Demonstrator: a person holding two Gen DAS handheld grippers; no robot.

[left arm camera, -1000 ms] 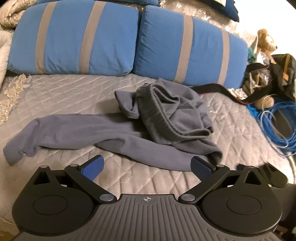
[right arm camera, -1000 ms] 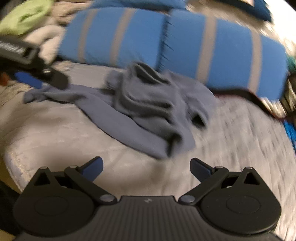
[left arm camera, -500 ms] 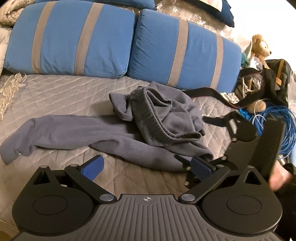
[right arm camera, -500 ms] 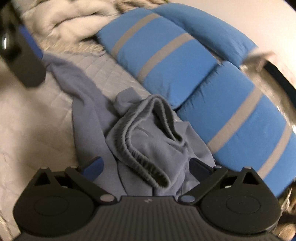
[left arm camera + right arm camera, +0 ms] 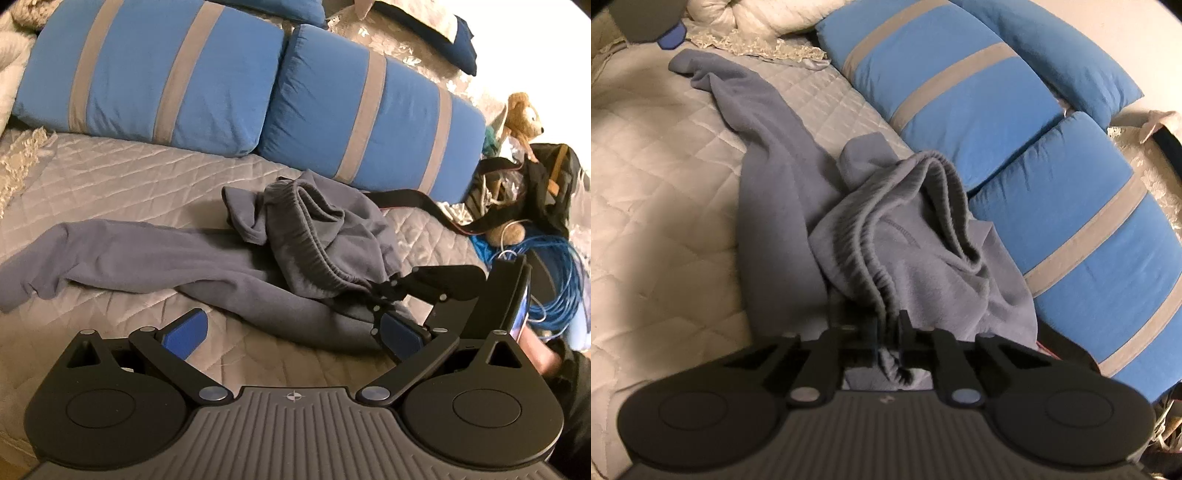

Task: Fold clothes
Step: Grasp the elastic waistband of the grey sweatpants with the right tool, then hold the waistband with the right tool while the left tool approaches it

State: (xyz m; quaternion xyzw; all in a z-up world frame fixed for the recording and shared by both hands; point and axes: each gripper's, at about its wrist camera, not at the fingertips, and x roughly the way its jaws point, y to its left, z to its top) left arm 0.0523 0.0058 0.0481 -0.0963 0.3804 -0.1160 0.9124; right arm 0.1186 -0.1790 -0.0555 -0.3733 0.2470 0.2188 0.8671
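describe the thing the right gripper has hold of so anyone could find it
On the quilted bedspread, before the two blue striped pillows, lie crumpled grey sweatpants. The right gripper pinches their ribbed elastic waistband, the only gathered, ridged edge.

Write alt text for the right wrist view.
The right gripper is shut on the waistband of grey sweatpants that lie crumpled on a quilted bed. One leg stretches away to the upper left; blue striped pillows line the right.

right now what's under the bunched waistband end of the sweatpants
One long leg runs out from under the bunched waistband, flat on the quilt. The other leg is mostly covered. The right claw pinches the waistband.
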